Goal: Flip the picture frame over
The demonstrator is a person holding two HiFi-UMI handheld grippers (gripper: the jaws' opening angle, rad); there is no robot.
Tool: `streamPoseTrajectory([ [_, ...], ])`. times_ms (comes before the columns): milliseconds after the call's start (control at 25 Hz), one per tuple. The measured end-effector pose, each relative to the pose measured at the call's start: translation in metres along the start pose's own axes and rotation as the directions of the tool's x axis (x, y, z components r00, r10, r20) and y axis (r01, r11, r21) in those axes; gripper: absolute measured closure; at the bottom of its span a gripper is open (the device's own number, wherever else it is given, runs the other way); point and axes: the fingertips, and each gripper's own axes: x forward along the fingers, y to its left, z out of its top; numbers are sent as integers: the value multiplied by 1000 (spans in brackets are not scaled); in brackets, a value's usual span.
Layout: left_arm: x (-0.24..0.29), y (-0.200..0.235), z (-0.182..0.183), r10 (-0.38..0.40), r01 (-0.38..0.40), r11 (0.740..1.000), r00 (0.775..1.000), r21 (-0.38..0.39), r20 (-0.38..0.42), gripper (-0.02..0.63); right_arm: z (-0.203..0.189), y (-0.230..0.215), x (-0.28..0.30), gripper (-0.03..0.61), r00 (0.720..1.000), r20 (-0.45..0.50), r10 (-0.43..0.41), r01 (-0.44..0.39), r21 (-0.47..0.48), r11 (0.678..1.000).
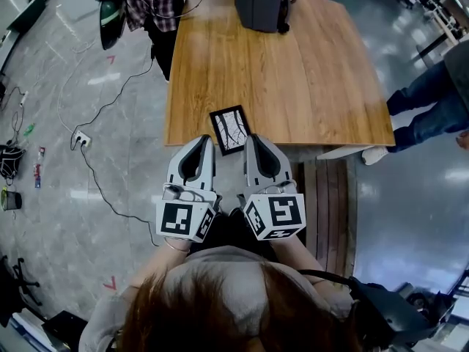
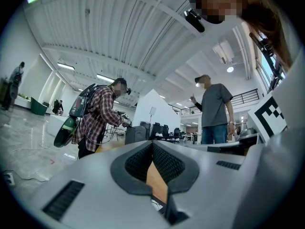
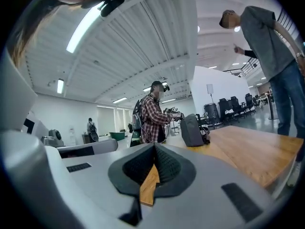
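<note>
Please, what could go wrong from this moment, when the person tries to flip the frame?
1. The picture frame lies flat, close to the near edge of the table. A push from either side may slide it off the table.
2. The left claw and the right claw are both shut beside the frame and hold nothing. A flat frame gives little to pinch, so it may slip in mid-flip.

No readable text, label, brand or number shows in any view.
</note>
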Motion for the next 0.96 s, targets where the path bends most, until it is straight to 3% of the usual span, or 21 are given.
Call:
streamPoseTrajectory([
  [960,12,-19,4,-23,23,1000,1000,6,8,607,9,-2,-2,563,998,11,59,-59,28,998],
])
